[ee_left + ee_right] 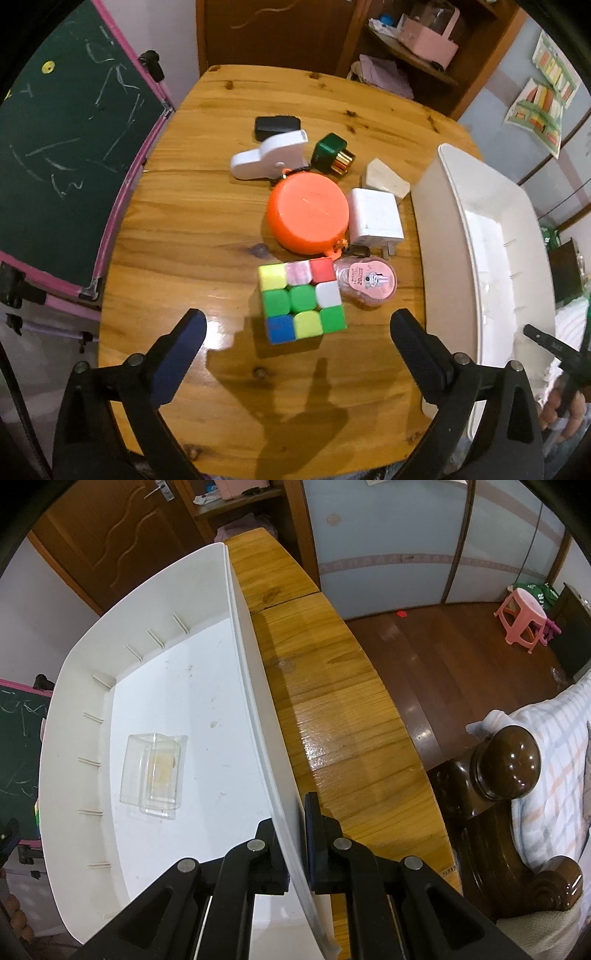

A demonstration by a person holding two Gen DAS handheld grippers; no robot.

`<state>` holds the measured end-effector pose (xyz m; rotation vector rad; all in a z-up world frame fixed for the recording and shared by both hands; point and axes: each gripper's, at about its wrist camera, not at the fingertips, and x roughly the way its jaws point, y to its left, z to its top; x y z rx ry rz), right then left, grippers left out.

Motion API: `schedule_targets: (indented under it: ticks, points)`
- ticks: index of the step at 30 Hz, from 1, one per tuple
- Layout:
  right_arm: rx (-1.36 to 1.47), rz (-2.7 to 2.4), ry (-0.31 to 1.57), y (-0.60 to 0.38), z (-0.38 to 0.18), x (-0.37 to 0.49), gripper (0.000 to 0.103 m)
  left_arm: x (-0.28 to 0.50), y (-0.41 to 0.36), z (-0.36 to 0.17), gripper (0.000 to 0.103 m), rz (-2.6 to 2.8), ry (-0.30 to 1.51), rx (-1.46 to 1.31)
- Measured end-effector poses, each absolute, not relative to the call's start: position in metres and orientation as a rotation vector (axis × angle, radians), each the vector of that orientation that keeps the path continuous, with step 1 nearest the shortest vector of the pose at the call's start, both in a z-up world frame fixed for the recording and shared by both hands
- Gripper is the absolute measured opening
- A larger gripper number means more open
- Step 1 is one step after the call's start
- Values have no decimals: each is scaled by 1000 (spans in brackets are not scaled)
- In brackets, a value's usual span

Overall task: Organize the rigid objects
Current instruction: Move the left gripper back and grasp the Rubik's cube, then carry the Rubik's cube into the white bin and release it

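My left gripper (pixel 298 334) is open and hovers just in front of a multicoloured puzzle cube (pixel 302 300) on the wooden table (pixel 177 206). Behind the cube lie an orange round case (pixel 308 213), a white charger (pixel 376 216), a pink round packet (pixel 367 282), a white tape-like device (pixel 271 155), a green battery holder (pixel 332 153), a beige wedge (pixel 386 177) and a black block (pixel 277 125). My right gripper (pixel 295 830) is shut on the right wall of the white bin (pixel 255 686). A clear plastic box (pixel 153 771) lies inside the bin.
The white bin (pixel 432 229) stands at the table's right side. A green chalkboard (pixel 62 147) leans at the left. A wooden chair arm (pixel 506 764) and a pink stool (pixel 521 616) are to the right of the table. Shelves (pixel 417 55) stand behind.
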<state>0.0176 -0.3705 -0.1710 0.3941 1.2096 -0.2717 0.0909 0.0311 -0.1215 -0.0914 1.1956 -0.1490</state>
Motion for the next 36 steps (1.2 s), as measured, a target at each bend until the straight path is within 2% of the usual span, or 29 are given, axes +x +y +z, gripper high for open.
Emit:
schedule_targets:
  ticks: [17,19,24,29,36]
  points:
    - [404,-260,1211,-373,-171,17,6,112,19,-161,99,-10,1283,-88]
    - [402,-260,1211,-373,-171,17,6,113,18,-163,97,-3,1286,-83]
    - [402,-260,1211,-372,-171,17,6,115,17,-171,75,6,1316,-87]
    - [404,-260,1210,-372,-171,17,6,115,17,-172,62,-22,1324,-107]
    - [408,-258,1209,-372,-171,17,6,105,21,-168,61,-27,1313,-81]
